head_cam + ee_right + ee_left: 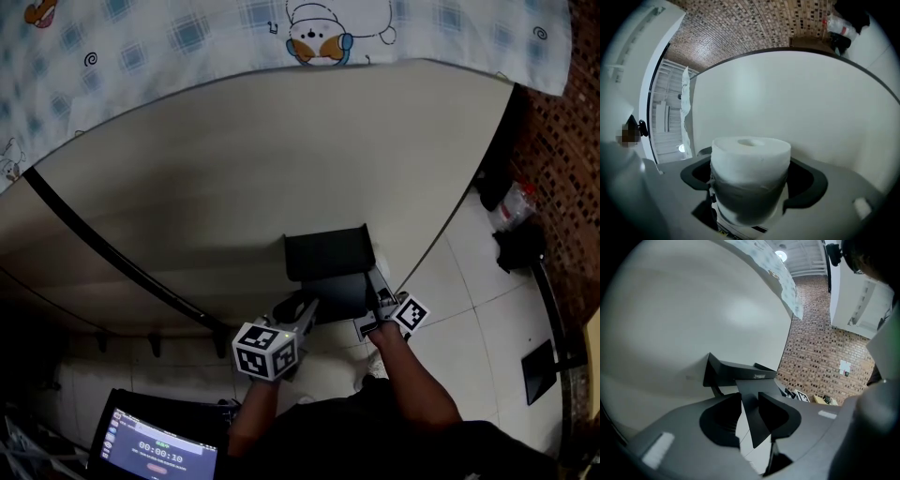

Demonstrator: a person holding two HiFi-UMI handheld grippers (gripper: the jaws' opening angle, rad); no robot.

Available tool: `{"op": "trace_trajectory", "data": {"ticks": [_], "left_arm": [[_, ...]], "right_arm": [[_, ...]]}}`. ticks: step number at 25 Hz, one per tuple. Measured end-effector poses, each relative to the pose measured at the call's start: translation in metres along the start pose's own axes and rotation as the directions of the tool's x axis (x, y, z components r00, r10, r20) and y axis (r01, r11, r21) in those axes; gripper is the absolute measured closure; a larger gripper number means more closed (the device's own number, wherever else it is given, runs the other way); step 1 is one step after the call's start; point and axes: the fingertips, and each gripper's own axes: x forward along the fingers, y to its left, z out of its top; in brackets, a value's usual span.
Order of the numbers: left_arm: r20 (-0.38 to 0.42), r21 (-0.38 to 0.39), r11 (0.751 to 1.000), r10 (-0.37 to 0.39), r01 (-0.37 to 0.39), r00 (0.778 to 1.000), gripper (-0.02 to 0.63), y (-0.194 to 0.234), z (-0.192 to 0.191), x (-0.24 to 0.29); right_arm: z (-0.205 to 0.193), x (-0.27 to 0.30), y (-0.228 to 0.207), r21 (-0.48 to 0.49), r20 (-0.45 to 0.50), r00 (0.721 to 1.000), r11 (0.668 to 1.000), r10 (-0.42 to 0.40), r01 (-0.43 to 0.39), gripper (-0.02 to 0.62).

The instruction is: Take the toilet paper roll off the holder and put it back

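Note:
A black wall-mounted holder [323, 255] hangs on the pale wall, its shelf [740, 371] seen edge-on in the left gripper view. My left gripper [305, 311] sits just below it, shut on the holder's thin black flap [749, 404], which runs between its jaws [750, 416]. At the holder's right side, my right gripper [375, 305] is shut on the white toilet paper roll [750, 159]. The roll fills the gap between its jaws [754, 180], with its hollow end facing the wall. In the head view the roll is mostly hidden behind the holder and the gripper.
A black strip [112, 248] crosses the wall diagonally at left. A patterned cloth [187, 37] hangs above. A screen showing a timer [155, 450] sits at lower left. To the right are tiled floor [487, 319], dark objects [517, 246] and a brick wall [562, 178].

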Motion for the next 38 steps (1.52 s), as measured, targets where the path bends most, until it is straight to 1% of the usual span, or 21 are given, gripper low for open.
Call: {"op": "trace_trajectory", "data": {"ticks": [3, 5, 8, 12, 14, 17, 20, 27, 32, 38], "left_arm": [[0.001, -0.002, 1.0, 0.002, -0.002, 1.0, 0.472, 0.0, 0.0, 0.0], [0.001, -0.004, 1.0, 0.004, -0.004, 1.0, 0.472, 0.0, 0.0, 0.0], [0.004, -0.011, 1.0, 0.003, -0.003, 1.0, 0.472, 0.001, 0.0, 0.0], [0.004, -0.013, 1.0, 0.0, 0.0, 1.0, 0.472, 0.001, -0.001, 0.0], [0.007, -0.013, 1.0, -0.004, 0.004, 1.0, 0.472, 0.001, 0.0, 0.001], [0.01, -0.012, 1.0, -0.006, 0.006, 1.0, 0.472, 0.001, 0.001, 0.001], [0.005, -0.012, 1.0, -0.002, 0.002, 1.0, 0.472, 0.002, -0.001, 0.0], [-0.001, -0.011, 1.0, -0.006, 0.006, 1.0, 0.472, 0.002, -0.002, -0.001], [0.002, -0.013, 1.0, -0.003, 0.003, 1.0, 0.472, 0.002, -0.002, 0.0], [0.006, -0.012, 1.0, -0.006, 0.006, 1.0, 0.472, 0.002, -0.001, 0.0]], "right_arm": [[-0.012, 0.003, 0.002, 0.001, -0.038, 0.999, 1.0, 0.03, -0.03, 0.158], [-0.025, 0.005, 0.003, 0.0, -0.095, 0.995, 0.999, 0.041, -0.041, 0.16], [-0.044, 0.006, 0.002, 0.006, -0.182, 0.982, 0.999, 0.051, -0.05, 0.164], [-0.055, 0.007, -0.001, 0.035, -0.249, 0.966, 0.998, 0.066, -0.059, 0.164], [-0.062, 0.009, 0.0, 0.03, -0.296, 0.952, 0.997, 0.072, -0.066, 0.164], [-0.077, 0.014, 0.004, 0.028, -0.371, 0.924, 0.996, 0.091, -0.086, 0.164], [-0.093, 0.018, 0.007, 0.039, -0.424, 0.899, 0.994, 0.106, -0.099, 0.163], [-0.106, 0.016, 0.007, 0.04, -0.474, 0.873, 0.994, 0.112, -0.106, 0.163], [-0.106, 0.014, 0.005, 0.025, -0.476, 0.873, 0.994, 0.107, -0.108, 0.162], [-0.096, 0.009, 0.0, -0.051, -0.453, 0.888, 0.992, 0.082, -0.117, 0.151]]}}
